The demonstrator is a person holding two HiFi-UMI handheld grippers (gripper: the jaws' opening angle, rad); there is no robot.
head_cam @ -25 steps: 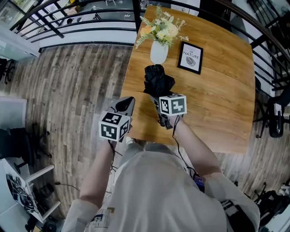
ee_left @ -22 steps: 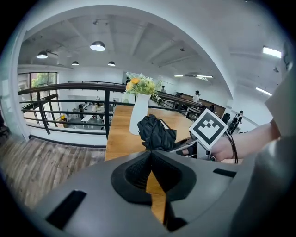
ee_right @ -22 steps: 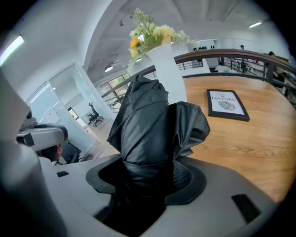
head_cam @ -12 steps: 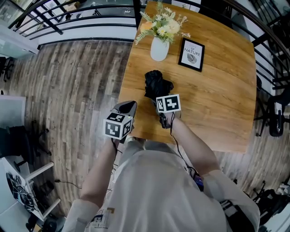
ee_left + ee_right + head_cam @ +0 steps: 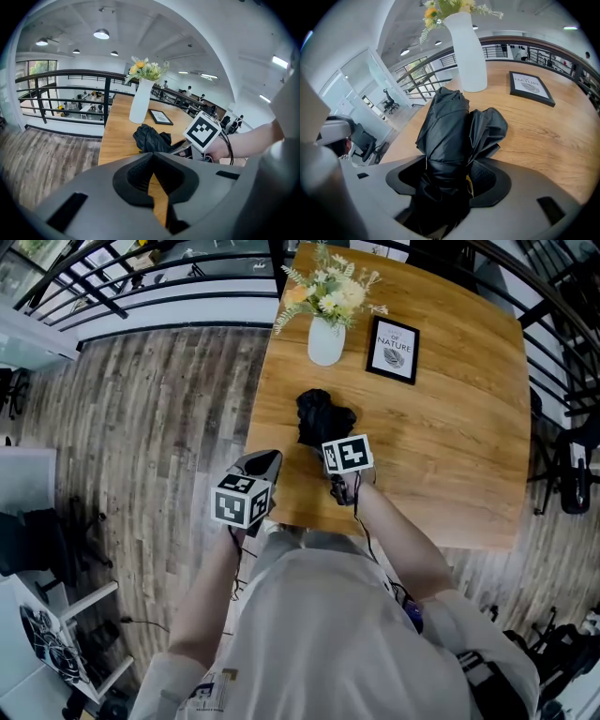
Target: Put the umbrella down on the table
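The black folded umbrella (image 5: 317, 416) lies on the wooden table (image 5: 450, 427), its loose fabric bunched toward the vase. In the right gripper view the umbrella (image 5: 450, 131) runs out between the jaws of my right gripper (image 5: 451, 180). Those jaws are opening, and a bare strip of the right pad shows beside the fabric. From the head view, the right gripper (image 5: 328, 442) sits at the umbrella's near end. My left gripper (image 5: 265, 457) hovers at the table's near left edge, shut and holding nothing. In the left gripper view, the umbrella (image 5: 150, 138) lies beyond that gripper (image 5: 152, 158).
A white vase of flowers (image 5: 326, 339) and a small framed print (image 5: 392, 350) stand at the far side of the table. A black railing (image 5: 141, 282) runs beyond the table's far left. Wood floor lies to the left.
My right gripper has come down with the umbrella, which now rests on the table. The left gripper has sunk a little at the table's edge.
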